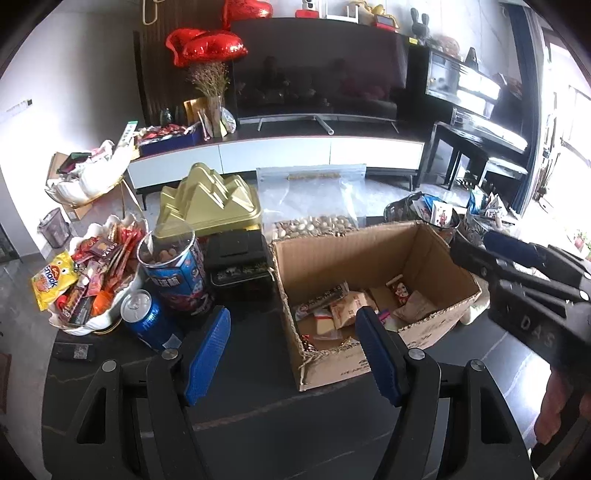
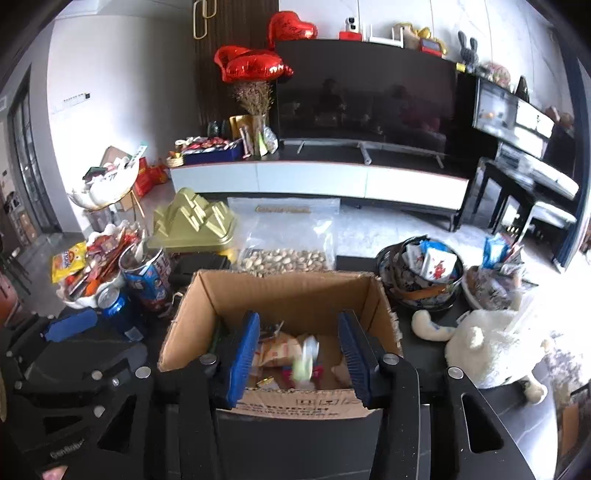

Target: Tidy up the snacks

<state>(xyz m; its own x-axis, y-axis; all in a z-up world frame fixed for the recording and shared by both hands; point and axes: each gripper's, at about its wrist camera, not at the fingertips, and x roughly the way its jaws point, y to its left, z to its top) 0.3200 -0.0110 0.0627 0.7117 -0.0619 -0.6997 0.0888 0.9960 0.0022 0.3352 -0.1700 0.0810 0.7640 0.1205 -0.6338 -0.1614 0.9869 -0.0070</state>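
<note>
Left wrist view: left gripper (image 1: 291, 354) spread, empty, low over the dark table beside the cardboard box (image 1: 436, 325); snack packets (image 1: 343, 308) lie inside. Right wrist view: right gripper (image 2: 299, 354) spread above the box (image 2: 184, 325); a blurred green-white packet (image 2: 306, 360) between its fingers, seemingly dropping; we should hold clear until it lands.

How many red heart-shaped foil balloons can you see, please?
3: two red heart-shaped foil balloons overlap above the dried flowers; a third floats higher, right. More may be hidden.
</note>
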